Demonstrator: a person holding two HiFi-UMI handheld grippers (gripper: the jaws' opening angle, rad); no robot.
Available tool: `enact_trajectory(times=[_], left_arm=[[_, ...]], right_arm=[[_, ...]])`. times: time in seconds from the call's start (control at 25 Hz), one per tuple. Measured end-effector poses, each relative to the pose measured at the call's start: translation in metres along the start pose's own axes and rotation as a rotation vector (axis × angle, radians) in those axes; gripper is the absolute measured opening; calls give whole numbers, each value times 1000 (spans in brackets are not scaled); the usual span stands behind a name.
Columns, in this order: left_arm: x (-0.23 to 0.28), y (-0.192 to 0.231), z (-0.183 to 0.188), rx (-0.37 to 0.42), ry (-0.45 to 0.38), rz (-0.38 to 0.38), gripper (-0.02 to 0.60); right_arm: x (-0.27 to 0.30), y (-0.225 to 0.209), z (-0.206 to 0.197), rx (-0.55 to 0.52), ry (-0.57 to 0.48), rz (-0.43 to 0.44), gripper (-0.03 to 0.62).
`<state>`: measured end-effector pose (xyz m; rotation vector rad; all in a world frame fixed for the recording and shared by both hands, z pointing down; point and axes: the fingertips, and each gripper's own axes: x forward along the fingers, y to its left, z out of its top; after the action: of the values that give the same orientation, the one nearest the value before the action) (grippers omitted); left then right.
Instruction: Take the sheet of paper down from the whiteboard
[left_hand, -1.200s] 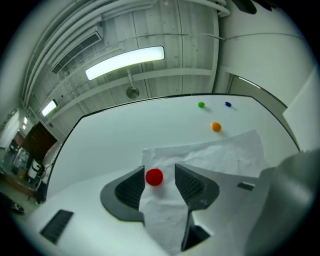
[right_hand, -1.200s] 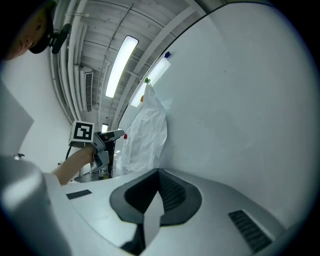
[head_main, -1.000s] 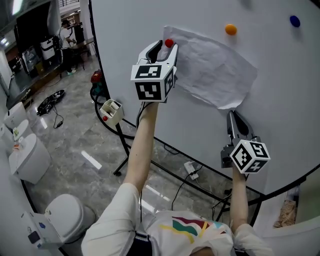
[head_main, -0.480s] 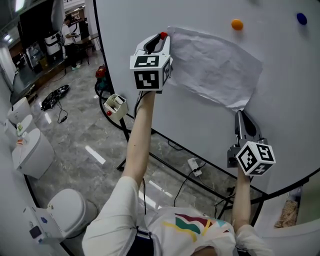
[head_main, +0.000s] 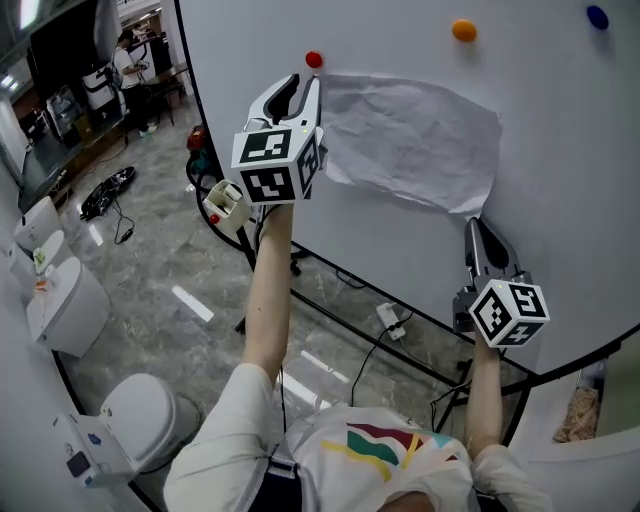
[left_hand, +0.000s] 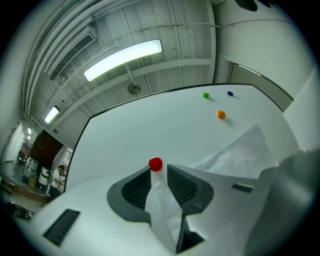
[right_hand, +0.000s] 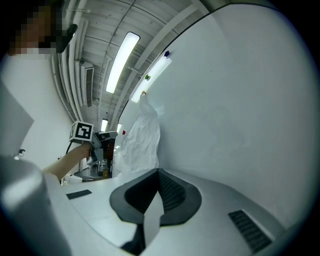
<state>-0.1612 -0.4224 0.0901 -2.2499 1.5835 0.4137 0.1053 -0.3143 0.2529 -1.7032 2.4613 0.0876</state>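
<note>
The crumpled white sheet of paper (head_main: 410, 140) hangs against the whiteboard (head_main: 560, 190) between my two grippers. My left gripper (head_main: 305, 85) is shut on the sheet's upper left corner; the paper (left_hand: 162, 200) shows pinched between the pads in the left gripper view. A red magnet (head_main: 313, 59) sits on the board just above the left fingertips, clear of the paper, and shows as the red magnet (left_hand: 155, 163) past the jaws. My right gripper (head_main: 474, 225) is shut on the lower right corner, a strip of paper (right_hand: 152, 215) between its pads.
An orange magnet (head_main: 463, 30) and a blue magnet (head_main: 597, 16) stick on the board above the sheet. Below stand the board's black frame (head_main: 250, 290), a white box (head_main: 222, 205) on it, a power strip (head_main: 388, 318) with cables, and white round units (head_main: 60, 310) at left.
The left gripper's jaws closed on the sheet's upper left corner and moved down and left with it, away from the red magnet, which stayed on the board. The right gripper kept still.
</note>
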Motion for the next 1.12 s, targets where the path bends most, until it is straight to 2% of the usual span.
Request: enact_trajectory(times=[0.24,0.4,0.44,0.48,0.64,0.8,1.12], left_arm=[[-74,-11,-10,-80,-16,18,133],[-130,-52,-39,-153,0,7,133],[-142,-65,-50,-165,8,10,109],[-152,-76,-63,-177,22,13,57],[-183,-114,-112,-235,137,-2,45],[-200,-129,-131,-233,206,-19,46],[-208,-109,-130,-209,213,20,45]], right_arm=[[-8,12,-18,2,29,11,14],[-12,22,-36,8,49,13,14],[-13,24,-41,9,54,17,14],[-13,27,-46,9,59,23,14],[-17,42,-68,-4,93,44,14],[-23,50,-83,-3,122,41,14],[-29,45,-85,-24,119,-6,14]])
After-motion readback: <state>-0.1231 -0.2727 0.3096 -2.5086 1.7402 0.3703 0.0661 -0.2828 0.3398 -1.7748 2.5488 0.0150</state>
